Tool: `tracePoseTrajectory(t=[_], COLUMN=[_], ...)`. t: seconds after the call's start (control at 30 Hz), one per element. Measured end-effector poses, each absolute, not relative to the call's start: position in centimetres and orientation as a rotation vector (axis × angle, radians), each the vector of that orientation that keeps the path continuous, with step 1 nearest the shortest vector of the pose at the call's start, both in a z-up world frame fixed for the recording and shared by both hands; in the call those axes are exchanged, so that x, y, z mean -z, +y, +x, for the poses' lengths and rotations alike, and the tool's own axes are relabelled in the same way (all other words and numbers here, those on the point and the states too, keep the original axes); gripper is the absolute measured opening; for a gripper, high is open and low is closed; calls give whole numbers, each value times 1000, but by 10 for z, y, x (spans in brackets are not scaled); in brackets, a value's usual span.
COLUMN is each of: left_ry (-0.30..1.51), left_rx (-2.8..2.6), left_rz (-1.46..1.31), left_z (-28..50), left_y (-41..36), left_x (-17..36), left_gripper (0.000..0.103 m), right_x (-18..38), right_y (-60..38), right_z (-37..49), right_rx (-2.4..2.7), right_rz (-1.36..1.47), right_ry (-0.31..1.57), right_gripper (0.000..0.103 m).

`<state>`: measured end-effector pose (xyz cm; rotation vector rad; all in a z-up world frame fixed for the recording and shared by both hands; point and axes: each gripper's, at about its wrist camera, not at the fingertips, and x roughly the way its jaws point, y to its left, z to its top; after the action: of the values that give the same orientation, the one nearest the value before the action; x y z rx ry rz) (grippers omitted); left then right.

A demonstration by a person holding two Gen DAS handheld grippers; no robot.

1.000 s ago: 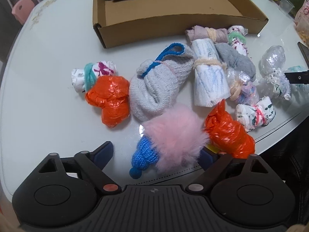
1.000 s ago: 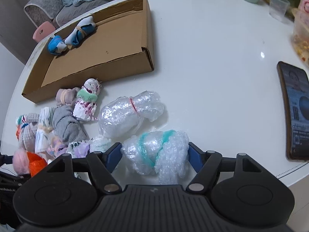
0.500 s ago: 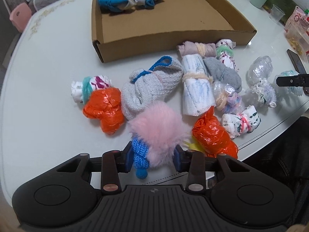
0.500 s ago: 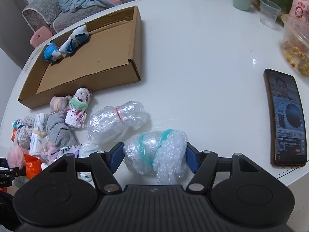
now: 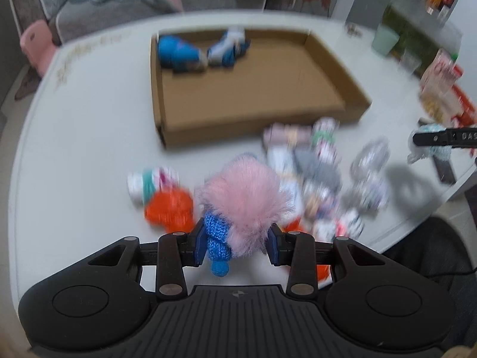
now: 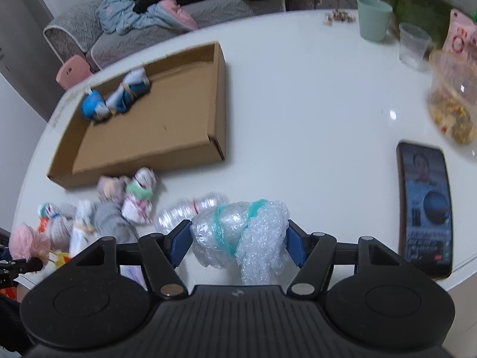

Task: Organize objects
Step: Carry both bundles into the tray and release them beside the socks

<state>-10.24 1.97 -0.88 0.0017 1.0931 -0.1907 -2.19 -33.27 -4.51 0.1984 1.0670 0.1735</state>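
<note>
Left gripper (image 5: pixel 237 246): blue pads clamped on a pompom (image 5: pixel 243 200), fluffy pink fur with a blue knitted part, lifted clear of the table (image 5: pixel 74 155). Right gripper (image 6: pixel 238 238): pads pressed on a bubble-wrap bundle (image 6: pixel 241 232) bound with a teal band, also raised.

Surroundings: a shallow cardboard tray (image 6: pixel 190 146) lies on the white table beyond both grippers; two blue-and-white sock rolls (image 6: pixel 114 100) sit in its far left corner, touching. Between grippers and tray lies a loose pile (image 5: pixel 313 176) of rolled socks, grey knits and clear plastic wraps; an orange crinkled bag (image 5: pixel 168 208) rests just left of the pompom, blurred. A second clear wrap (image 6: pixel 190 210) sits just behind the right gripper's bundle.

To the right: a phone (image 6: pixel 424 205), screen lit, near the table edge; a green cup (image 6: pixel 374 19), a clear cup (image 6: pixel 414 46) and a snack container (image 6: pixel 451 104) well apart.
</note>
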Motion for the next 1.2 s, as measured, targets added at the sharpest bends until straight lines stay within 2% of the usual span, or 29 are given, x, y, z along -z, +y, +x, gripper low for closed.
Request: tracePoseTrajectory(t=[0.3,0.53,0.87,1.2], left_ry=[946,964,1031,1086], left_rx=[182,200,231,255], left_rz=[-52,-143,-214,-183], left_z=[-30,46,123,149], left_y=[33,37,13,-19], left_x=[-43,-28,27,65], left_gripper=[45,45,45,46], right_x=[-13,-34,2,53], right_y=[-318,-273,-217,-200], right_z=[19,77,171,226], right_rx=[-248,-333,-366,-307], right_rz=[188,150,117,69], right_ry=[982,950,1030,1159], right_gripper=[62,62,62,62])
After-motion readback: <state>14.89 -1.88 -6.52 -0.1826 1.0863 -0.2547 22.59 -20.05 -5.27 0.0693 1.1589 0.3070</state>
